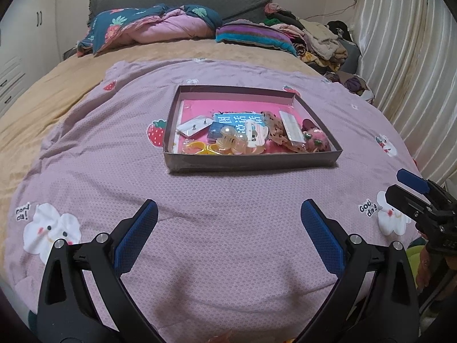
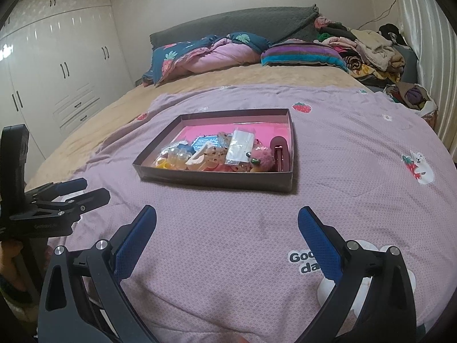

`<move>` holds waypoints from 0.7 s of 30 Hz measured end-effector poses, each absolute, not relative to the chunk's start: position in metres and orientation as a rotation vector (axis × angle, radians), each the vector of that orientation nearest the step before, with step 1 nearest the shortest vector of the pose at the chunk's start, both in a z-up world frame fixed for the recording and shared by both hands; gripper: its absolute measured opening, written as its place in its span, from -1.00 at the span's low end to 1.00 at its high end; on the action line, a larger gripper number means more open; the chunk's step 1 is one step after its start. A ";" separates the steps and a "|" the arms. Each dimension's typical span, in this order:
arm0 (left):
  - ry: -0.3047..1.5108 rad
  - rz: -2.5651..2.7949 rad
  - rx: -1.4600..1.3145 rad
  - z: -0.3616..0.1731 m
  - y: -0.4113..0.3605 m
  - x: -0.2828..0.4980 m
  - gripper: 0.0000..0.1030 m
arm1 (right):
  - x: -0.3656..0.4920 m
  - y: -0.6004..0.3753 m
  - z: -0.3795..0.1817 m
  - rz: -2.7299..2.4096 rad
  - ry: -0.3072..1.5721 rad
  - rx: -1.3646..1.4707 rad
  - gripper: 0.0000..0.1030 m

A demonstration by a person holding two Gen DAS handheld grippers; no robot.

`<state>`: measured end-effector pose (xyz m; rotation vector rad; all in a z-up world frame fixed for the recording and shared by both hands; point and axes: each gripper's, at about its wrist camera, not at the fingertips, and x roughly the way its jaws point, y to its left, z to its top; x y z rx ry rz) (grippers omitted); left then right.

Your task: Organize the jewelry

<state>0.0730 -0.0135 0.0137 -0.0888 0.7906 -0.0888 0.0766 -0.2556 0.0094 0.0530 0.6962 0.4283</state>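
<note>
While both the left gripper [image 1: 228,214] and right gripper [image 2: 227,220] hover wide open and empty, the tray [image 1: 251,161] of jewelry sits farther off, mid-quilt [image 1: 114,171]. Bits look light, slippery; the hair claw [image 1: 230,143] probably pinches best across its body.

Soft, dim indoor light is falling evenly from overhead, giving both views a pinkish cast. Glare is streaking the glossy wardrobe doors [image 2: 65,65] and the satin curtain [image 1: 400,57]. The box [image 1: 251,163] is casting only a faint shadow. Fisheye distortion is bending the bed edges, and black vignetting is cutting all 4 corners. Focus is holding sharp.
</note>
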 end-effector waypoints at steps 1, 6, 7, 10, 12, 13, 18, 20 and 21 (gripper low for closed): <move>0.791 -0.087 -0.088 0.014 -0.013 0.074 0.82 | 0.077 -0.256 0.010 0.430 0.696 0.053 0.92; 0.790 -0.089 -0.088 0.014 -0.014 0.073 0.82 | 0.077 -0.256 0.010 0.427 0.695 0.054 0.92; 0.789 -0.087 -0.086 0.014 -0.014 0.073 0.82 | 0.077 -0.256 0.009 0.427 0.695 0.055 0.92; 0.790 -0.088 -0.087 0.014 -0.013 0.072 0.82 | 0.077 -0.256 0.009 0.426 0.694 0.055 0.92; 0.789 -0.088 -0.089 0.015 -0.014 0.072 0.82 | 0.077 -0.256 0.009 0.426 0.694 0.056 0.92; 0.788 -0.090 -0.089 0.015 -0.014 0.072 0.82 | 0.077 -0.256 0.009 0.427 0.695 0.056 0.92; 0.788 -0.084 -0.090 0.016 -0.014 0.073 0.82 | 0.078 -0.257 0.009 0.430 0.699 0.051 0.92; 0.788 -0.085 -0.090 0.016 -0.014 0.073 0.82 | 0.078 -0.256 0.008 0.430 0.699 0.049 0.92; 0.787 -0.081 -0.089 0.017 -0.014 0.073 0.82 | 0.078 -0.256 0.009 0.430 0.698 0.049 0.92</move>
